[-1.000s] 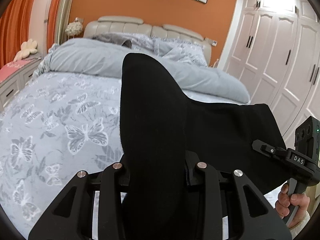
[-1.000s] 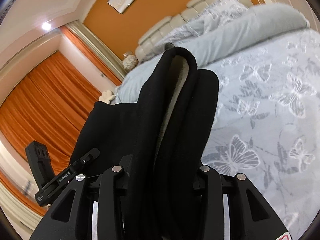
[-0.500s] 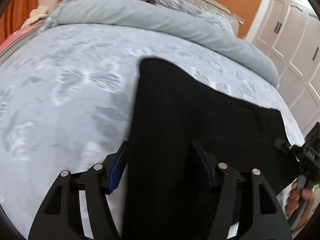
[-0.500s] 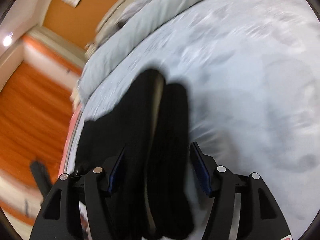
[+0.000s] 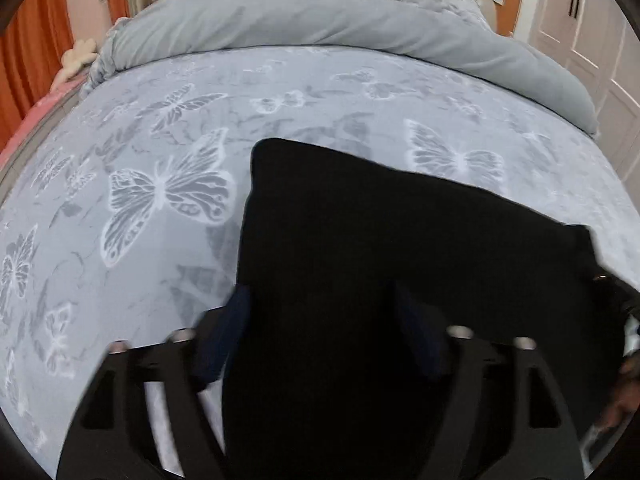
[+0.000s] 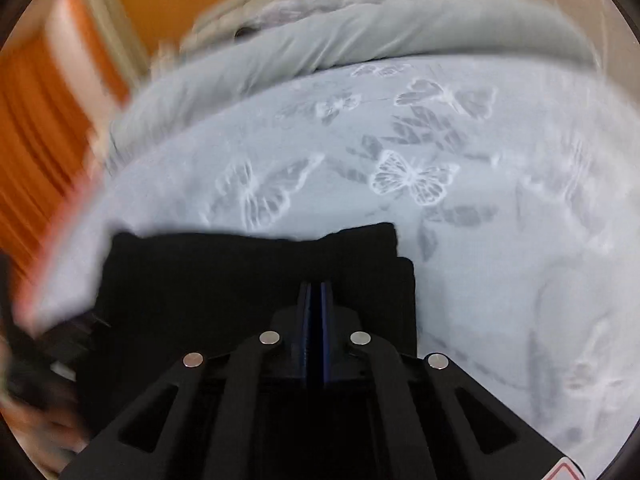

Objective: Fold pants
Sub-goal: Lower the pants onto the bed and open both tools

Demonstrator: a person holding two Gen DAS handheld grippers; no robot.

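Note:
The black pants (image 5: 380, 240) lie folded flat on the butterfly-print bed cover (image 5: 160, 160). In the left wrist view my left gripper (image 5: 324, 320) has its fingers spread wide, with the pants' near edge lying between them, not pinched. In the right wrist view the pants (image 6: 240, 276) lie just in front of my right gripper (image 6: 316, 292), whose blue pads are pressed together with no cloth between them. The right wrist view is motion-blurred.
A rolled grey duvet (image 5: 340, 28) lies across the far side of the bed, with pillows and a headboard behind. White wardrobe doors (image 5: 600, 40) stand at the right, orange curtains (image 6: 36, 120) at the left. The other hand-held gripper shows at the right edge (image 5: 624, 320).
Both grippers brought the raised pants down flat onto the bed. The left gripper opened its hold; the right gripper let go of the cloth and closed empty.

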